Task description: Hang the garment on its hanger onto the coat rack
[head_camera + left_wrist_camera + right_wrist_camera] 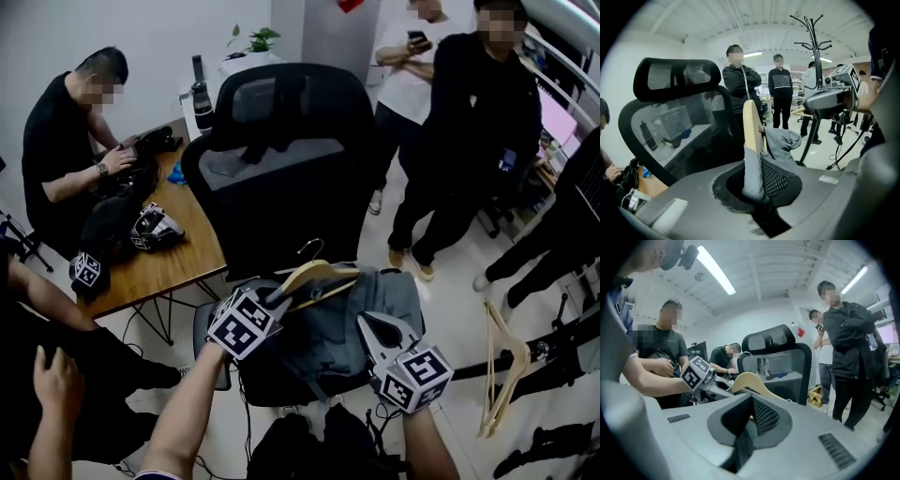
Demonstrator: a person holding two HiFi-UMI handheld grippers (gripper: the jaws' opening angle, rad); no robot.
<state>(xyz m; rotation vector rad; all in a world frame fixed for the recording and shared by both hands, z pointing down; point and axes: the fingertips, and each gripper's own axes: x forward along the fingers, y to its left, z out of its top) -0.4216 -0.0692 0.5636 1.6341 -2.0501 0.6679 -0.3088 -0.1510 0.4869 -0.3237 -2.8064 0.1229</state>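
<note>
From the head view first: the left gripper [281, 298] and the right gripper [368, 323] carry a wooden hanger [319, 275] between them, just in front of a black office chair [281, 141]. A grey garment [337, 342] drapes from the hanger, bunched between the two marker cubes. The left gripper has the hanger's left end; the right one sits on the cloth-covered right shoulder. A wooden table [178, 258] stands to the left, with people all around.

Over to the left gripper view: the jaws are pinched onto the hanger's end, with a fold of grey cloth wrapped over the wood between the pads. The hanger rises upright out of the grip, the garment hanging off its far side. Beyond, well apart, stands the black coat rack [813, 42].

Right gripper view now: the jaws are drawn close together, a pale sliver of the hanger caught between the mesh pads. The hanger's wooden curve arches just past them, with the left gripper's marker cube beside it.
</note>
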